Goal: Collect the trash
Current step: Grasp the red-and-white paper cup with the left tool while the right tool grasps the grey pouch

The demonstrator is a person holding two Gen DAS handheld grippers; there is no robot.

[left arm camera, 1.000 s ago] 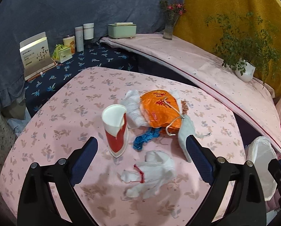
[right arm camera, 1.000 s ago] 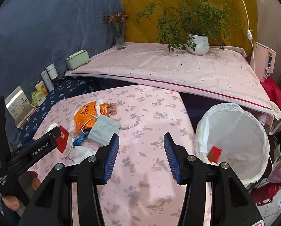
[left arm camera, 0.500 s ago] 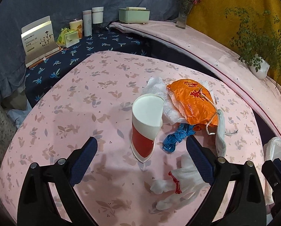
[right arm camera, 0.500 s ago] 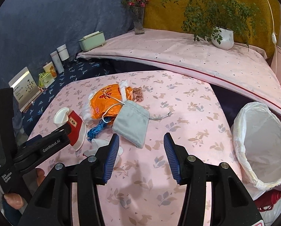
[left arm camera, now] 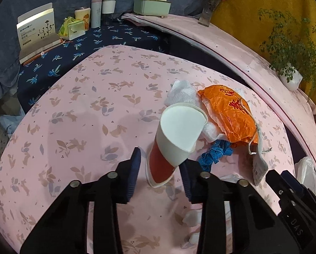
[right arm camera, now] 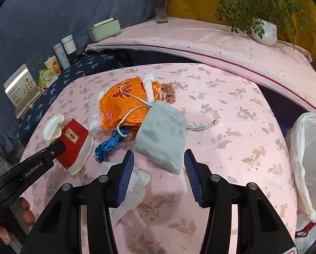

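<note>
My left tongs (left arm camera: pixel 160 165) straddle the red-and-white paper cup (left arm camera: pixel 175 139), blades parted, not yet pinching. My right tongs (right arm camera: pixel 159 169) hang released above the grey pouch (right arm camera: pixel 163 135). Both lie on the pink desk (right arm camera: pixel 232 110) beside the orange bag (right arm camera: pixel 124 103).

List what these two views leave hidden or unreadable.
- Bin: right view, cut by the frame edge; contents unseen.
- White glove: both views, partly under the tools.
- Cup grip: left view, left tool flanks it; contact unclear.
- Box print: too small.
- Right tool: open, over the pouch.
</note>
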